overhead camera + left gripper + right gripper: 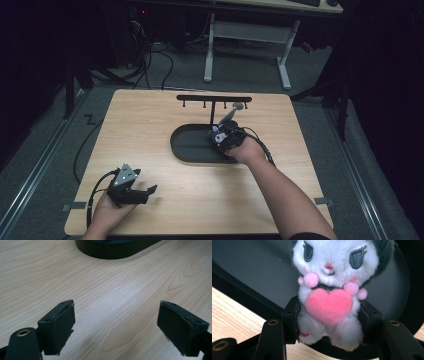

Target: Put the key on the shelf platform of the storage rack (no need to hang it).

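Observation:
A white plush toy [329, 272] with a dark hood holds a pink heart to its chest. My right gripper [329, 320] is shut on its lower body, one pad on each side. The toy hangs over the right end of a black oval tray [257, 272]. In the high view the right gripper [222, 137] sits at the tray's [187, 145] right end, and the toy there is too small to make out. My left gripper [152, 190] rests near the table's front left; its jaws stand wide open [116, 322] over bare wood.
A black rack [214, 98] with several hooks stands upright just behind the tray. The tray's near rim [112, 252] lies ahead of the left gripper. The wooden table [150, 115] drops off to the floor on all sides.

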Available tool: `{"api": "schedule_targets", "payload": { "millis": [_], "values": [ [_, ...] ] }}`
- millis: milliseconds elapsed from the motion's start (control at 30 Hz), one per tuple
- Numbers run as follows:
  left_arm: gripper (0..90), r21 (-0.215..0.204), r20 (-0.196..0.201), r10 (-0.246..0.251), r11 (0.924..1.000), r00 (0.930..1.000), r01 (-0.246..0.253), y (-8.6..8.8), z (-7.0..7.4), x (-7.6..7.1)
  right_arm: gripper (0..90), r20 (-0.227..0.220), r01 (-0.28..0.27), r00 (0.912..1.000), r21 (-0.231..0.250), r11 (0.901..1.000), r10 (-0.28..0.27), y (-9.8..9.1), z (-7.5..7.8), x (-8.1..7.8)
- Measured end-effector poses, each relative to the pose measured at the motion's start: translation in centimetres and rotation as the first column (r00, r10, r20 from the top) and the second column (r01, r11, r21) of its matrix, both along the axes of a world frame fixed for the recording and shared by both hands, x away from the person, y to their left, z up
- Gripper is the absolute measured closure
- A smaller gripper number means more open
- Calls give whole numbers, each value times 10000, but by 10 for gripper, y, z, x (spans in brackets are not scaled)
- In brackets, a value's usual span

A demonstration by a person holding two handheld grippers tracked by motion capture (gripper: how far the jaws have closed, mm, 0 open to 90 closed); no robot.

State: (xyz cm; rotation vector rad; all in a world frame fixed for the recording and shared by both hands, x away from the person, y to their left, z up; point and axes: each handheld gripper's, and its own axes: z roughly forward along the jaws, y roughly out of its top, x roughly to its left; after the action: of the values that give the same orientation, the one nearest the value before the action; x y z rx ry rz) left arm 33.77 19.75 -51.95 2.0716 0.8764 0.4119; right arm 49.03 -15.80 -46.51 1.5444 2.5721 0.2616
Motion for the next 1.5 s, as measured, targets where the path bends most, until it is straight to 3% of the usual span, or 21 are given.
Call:
{"api": "schedule_targets", "payload": {
  "millis": [500, 833, 1000, 1133, 1500],
  "values": [
    [154, 189, -78, -186, 9996, 9998, 187, -4, -2, 2, 454, -166, 57, 9998, -155, 9999, -59, -13, -2, -6],
    [154, 214, -120, -207, 9996, 9997, 210, -4, -2, 2, 439, -153, -185, 9997, 0, 9998, 185, -4, -10, -2],
    [154, 197, -134, -202, 9996, 9997, 205, -4, -2, 2, 393, -141, -60, 9999, 67, 10000, 61, -3, -12, 0],
    [153, 186, -135, -235, 9995, 9996, 237, -4, -2, 2, 333, 22, -55, 10000, 183, 9998, 54, -2, -8, -2],
    [153, 323, -179, -320, 9989, 9993, 326, -7, -2, 2, 289, 378, 48, 9993, 410, 9991, -63, -7, 3, -5]
  ]
}}
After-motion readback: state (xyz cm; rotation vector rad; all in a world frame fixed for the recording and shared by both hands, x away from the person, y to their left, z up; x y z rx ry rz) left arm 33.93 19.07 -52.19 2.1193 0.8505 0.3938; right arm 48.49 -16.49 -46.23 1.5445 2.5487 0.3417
